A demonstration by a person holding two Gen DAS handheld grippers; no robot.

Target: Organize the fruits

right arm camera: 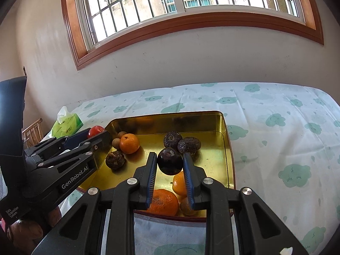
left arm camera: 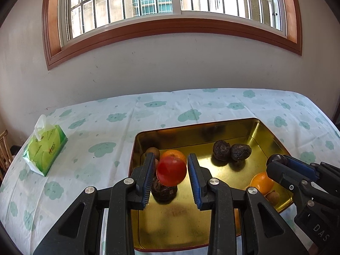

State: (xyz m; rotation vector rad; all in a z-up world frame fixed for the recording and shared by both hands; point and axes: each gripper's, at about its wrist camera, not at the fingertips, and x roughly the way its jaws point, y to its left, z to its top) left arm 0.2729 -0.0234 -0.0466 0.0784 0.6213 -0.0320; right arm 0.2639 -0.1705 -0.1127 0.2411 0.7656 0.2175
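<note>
**Two fruits held over the gold tray**

Left wrist view: the left gripper [left arm camera: 171,175] pinches a red tomato [left arm camera: 171,171] between its blue pads, holding it above the gold tray [left arm camera: 244,127] on the cloud-print tablecloth [left arm camera: 102,131]. Just behind the tomato, at 12 o'clock, sits an orange [left arm camera: 173,154]; below it, at 6 o'clock, lies a dark wrinkled fruit [left arm camera: 164,191]. A small brown fruit [left arm camera: 153,151] rests at the tray's 10 o'clock corner. Two more dark wrinkled fruits [left arm camera: 231,150] touch each other toward 1 o'clock. At 3 o'clock the right gripper [left arm camera: 278,163] comes in, clamped on a dark round fruit, with another orange [left arm camera: 261,182] beneath it. A green tissue pack [left arm camera: 45,148] stands well apart at 9 o'clock.

Right wrist view: the right gripper [right arm camera: 170,163] pinches a dark purple fruit [right arm camera: 170,161] over the tray [right arm camera: 225,148], near its right wall. Beneath, at 6 o'clock, lie two oranges [right arm camera: 164,201]. The wrinkled pair [right arm camera: 182,142] sits at 12 o'clock. At 9 o'clock the left gripper [right arm camera: 95,132] carries the tomato [right arm camera: 96,130] over the tray's left rim.
</note>
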